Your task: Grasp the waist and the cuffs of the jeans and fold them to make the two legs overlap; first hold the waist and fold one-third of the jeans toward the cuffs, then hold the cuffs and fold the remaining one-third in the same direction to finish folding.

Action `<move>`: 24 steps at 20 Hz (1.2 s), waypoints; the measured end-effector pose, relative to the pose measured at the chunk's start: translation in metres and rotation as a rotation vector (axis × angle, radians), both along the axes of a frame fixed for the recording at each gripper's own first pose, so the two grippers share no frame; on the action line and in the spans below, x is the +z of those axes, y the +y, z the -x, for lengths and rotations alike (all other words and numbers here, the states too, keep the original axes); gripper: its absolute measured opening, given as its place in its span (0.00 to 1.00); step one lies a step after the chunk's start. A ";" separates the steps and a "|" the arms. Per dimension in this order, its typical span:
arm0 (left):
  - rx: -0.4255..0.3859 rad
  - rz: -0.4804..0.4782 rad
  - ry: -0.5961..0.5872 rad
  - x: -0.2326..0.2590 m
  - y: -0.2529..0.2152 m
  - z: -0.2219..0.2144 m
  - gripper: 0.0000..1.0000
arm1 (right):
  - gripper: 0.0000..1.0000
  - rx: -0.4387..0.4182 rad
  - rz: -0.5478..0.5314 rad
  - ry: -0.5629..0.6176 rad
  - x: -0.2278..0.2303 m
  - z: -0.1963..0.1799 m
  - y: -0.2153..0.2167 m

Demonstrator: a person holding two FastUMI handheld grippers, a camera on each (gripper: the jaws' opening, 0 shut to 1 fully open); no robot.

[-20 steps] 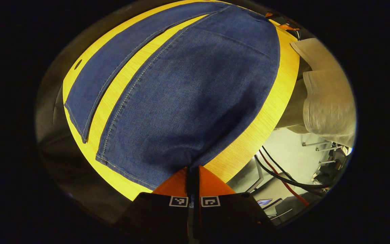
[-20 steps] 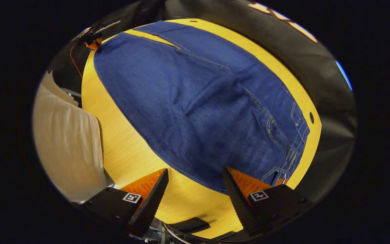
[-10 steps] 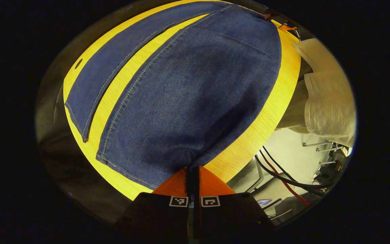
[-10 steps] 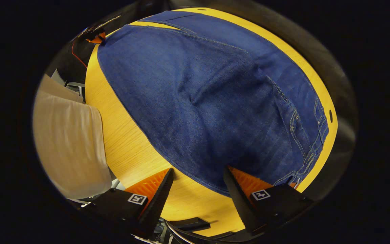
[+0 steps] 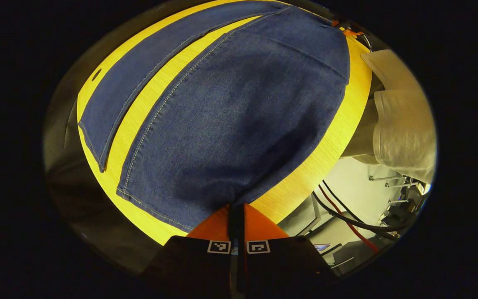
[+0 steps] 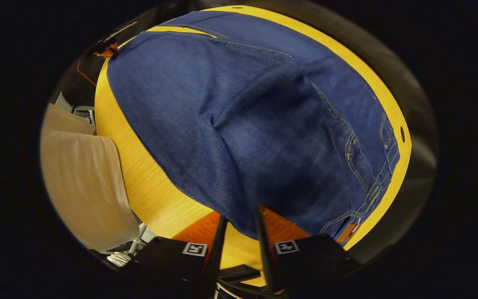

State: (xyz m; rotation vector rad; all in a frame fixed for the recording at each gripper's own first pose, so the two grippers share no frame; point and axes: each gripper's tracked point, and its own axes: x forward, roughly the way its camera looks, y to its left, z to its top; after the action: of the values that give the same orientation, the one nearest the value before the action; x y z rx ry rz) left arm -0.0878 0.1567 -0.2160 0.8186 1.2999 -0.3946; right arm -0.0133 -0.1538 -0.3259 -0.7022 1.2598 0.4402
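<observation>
Blue jeans lie spread on a yellow wooden table, the two legs apart with a strip of table between them. My left gripper is shut on the near leg's cuff corner at the table's edge. In the right gripper view the jeans show their waistband at the right. My right gripper is open. Its jaws stand narrow astride the near side edge of the jeans close to the waist, and bare table shows between them. A soft ridge runs across the denim ahead of it.
A person in pale clothing stands at the table's near side, also in the right gripper view. Cables lie on the floor below the table edge. The table has a small hole near the waistband.
My right gripper's jaws have drawn in from wide open to a narrow gap over the jeans' edge. The left gripper stays shut on the cuff, hardly moved.
</observation>
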 end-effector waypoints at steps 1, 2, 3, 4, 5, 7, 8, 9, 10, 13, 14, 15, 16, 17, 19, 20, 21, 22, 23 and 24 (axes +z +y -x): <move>-0.005 -0.004 -0.003 0.000 0.000 -0.001 0.00 | 0.41 -0.007 0.000 -0.010 0.001 -0.001 0.000; -0.004 -0.002 -0.007 0.000 0.000 -0.001 0.00 | 0.26 -0.033 0.000 -0.019 0.002 -0.002 0.001; 0.000 0.006 -0.013 0.000 -0.001 -0.001 0.00 | 0.24 -0.059 -0.001 -0.027 0.003 -0.003 0.000; 0.004 0.015 -0.021 0.000 -0.001 -0.002 0.00 | 0.17 -0.075 -0.001 -0.035 0.005 -0.003 0.001; 0.011 0.022 -0.029 -0.001 -0.001 -0.003 0.00 | 0.13 -0.092 -0.009 -0.039 0.003 -0.003 0.001; 0.023 0.028 -0.036 -0.001 -0.001 -0.003 0.00 | 0.06 -0.164 -0.023 -0.051 0.005 -0.003 0.000; 0.034 0.028 -0.034 -0.002 0.000 -0.002 0.00 | 0.04 -0.213 -0.027 -0.065 0.006 -0.003 0.000; 0.037 0.031 -0.033 -0.002 0.000 -0.002 0.00 | 0.01 -0.242 -0.024 -0.083 0.006 -0.002 0.000; 0.037 0.035 -0.038 -0.002 0.000 -0.002 0.00 | 0.04 -0.261 -0.017 -0.110 0.006 -0.003 -0.002; 0.042 0.041 -0.095 -0.002 0.000 -0.002 0.00 | 0.03 -0.292 0.039 -0.213 0.008 -0.001 -0.003; 0.040 0.034 -0.129 -0.002 0.000 -0.004 0.00 | 0.03 -0.296 0.061 -0.246 0.011 0.000 -0.003; 0.051 0.016 -0.161 -0.001 0.003 -0.002 0.00 | 0.03 -0.305 0.078 -0.278 0.013 -0.001 -0.003; 0.060 0.011 -0.189 0.001 0.002 -0.001 0.00 | 0.03 -0.322 0.082 -0.304 0.018 -0.001 -0.001; 0.076 0.004 -0.224 0.007 0.002 -0.003 0.00 | 0.03 -0.339 0.078 -0.324 0.024 -0.002 -0.001; 0.122 0.014 -0.351 0.030 0.002 -0.012 0.00 | 0.03 -0.382 0.051 -0.375 0.043 -0.007 0.000; 0.164 0.031 -0.409 0.040 0.000 -0.012 0.00 | 0.02 -0.409 0.033 -0.409 0.054 -0.011 0.002; 0.213 0.057 -0.459 0.051 -0.001 -0.015 0.00 | 0.02 -0.441 0.020 -0.447 0.067 -0.016 0.001; 0.259 0.085 -0.518 0.064 -0.002 -0.020 0.00 | 0.03 -0.472 0.002 -0.475 0.081 -0.022 0.004; 0.301 0.116 -0.563 0.077 -0.004 -0.027 0.00 | 0.02 -0.493 -0.014 -0.504 0.093 -0.030 0.005; 0.336 0.141 -0.608 0.089 -0.006 -0.035 0.00 | 0.03 -0.506 -0.027 -0.533 0.106 -0.039 0.005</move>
State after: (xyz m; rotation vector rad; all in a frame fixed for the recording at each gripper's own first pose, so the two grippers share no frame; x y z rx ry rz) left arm -0.0523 0.1506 -0.1266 0.5264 0.8042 0.0380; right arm 0.0255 -0.1491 -0.2201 -0.4135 0.8746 -0.1446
